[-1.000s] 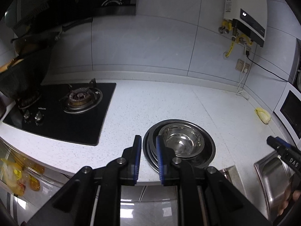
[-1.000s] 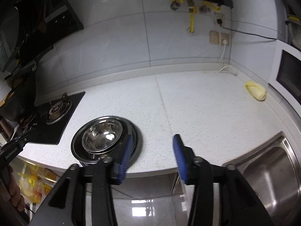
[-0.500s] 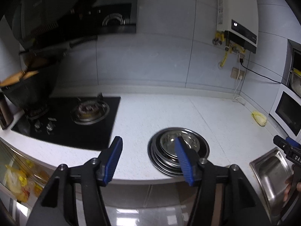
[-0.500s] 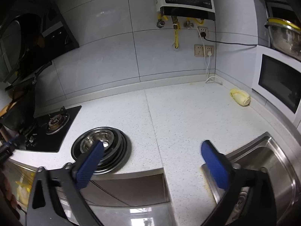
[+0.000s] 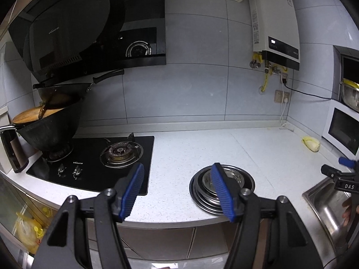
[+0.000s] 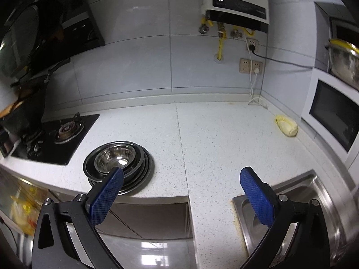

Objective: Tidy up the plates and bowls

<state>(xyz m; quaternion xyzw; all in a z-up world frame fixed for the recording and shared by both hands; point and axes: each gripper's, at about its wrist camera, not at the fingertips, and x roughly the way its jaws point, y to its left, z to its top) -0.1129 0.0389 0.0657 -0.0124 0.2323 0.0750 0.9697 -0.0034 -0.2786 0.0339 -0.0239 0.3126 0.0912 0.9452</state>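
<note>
A stack of steel plates with a steel bowl on top sits on the white counter near its front edge. My left gripper hovers in front of and above the stack, and its jaws are opening with nothing between them. Its right finger hides part of the stack. In the right wrist view the plates and bowl lie at the lower left. My right gripper stands wide open and holds nothing, over the counter's edge between stack and sink.
A black gas hob with a wok is left of the stack. A steel sink is at the right, a yellow object lies by the microwave. One blue fingertip of the right gripper shows over the sink.
Both grippers have drawn back and upward from the stack. The left jaws, nearly shut a second ago, have spread apart; the right jaws have opened wide.
</note>
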